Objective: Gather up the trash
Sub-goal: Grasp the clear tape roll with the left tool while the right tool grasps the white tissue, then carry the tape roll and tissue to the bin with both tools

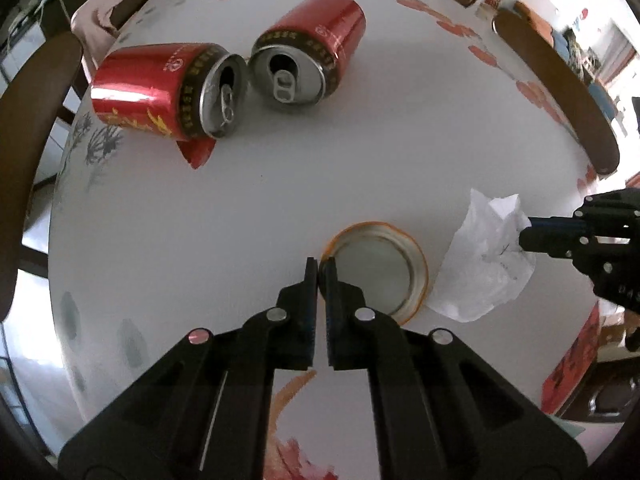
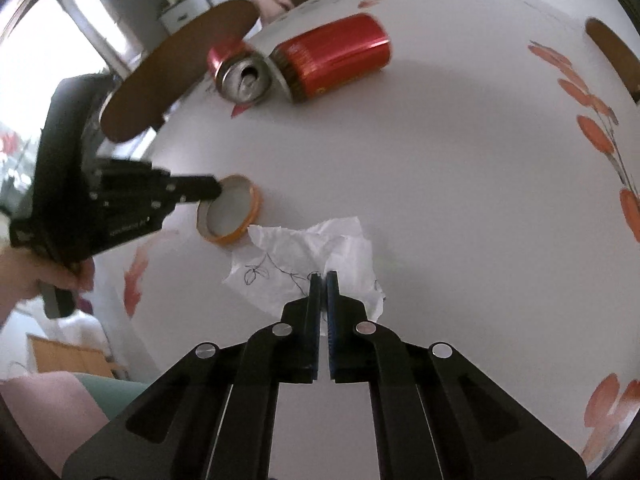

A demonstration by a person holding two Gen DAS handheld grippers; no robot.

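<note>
Left wrist view:
- The left gripper [image 1: 319,266] is low over the white table [image 1: 260,208], its fingers pressed nearly together with the rim of the orange-edged lid [image 1: 378,268] pinched between the tips.
- The lid lies open side up on the table, just ahead of and to the right of the fingertips.
- A crumpled white paper [image 1: 486,258] lies just beside the lid on its right, touching or almost touching the rim.
- The right gripper [image 1: 526,234] enters from the right edge, its fingers closed on the upper right part of the paper.
- Two red cans lie on their sides at the far side of the table, opened tops toward the camera: the left can [image 1: 160,88] and the right can [image 1: 308,46], tops close together.
- A red scrap [image 1: 196,152] shows under the left can.
- Brown chair backs [image 1: 556,92] ring the table edge.

Right wrist view:
- The right gripper [image 2: 324,276] has its fingers pressed nearly together on the near edge of the paper [image 2: 304,264], which rests on the table [image 2: 460,200].
- The paper carries thin ink scribbles.
- The lid [image 2: 230,210] sits just beyond the paper to the left; the left gripper [image 2: 216,190] grips its left rim.
- A hand [image 2: 44,276] holds the left gripper's handle.
- Both cans [image 2: 332,56] lie far back on the table, well apart from the paper.
</note>
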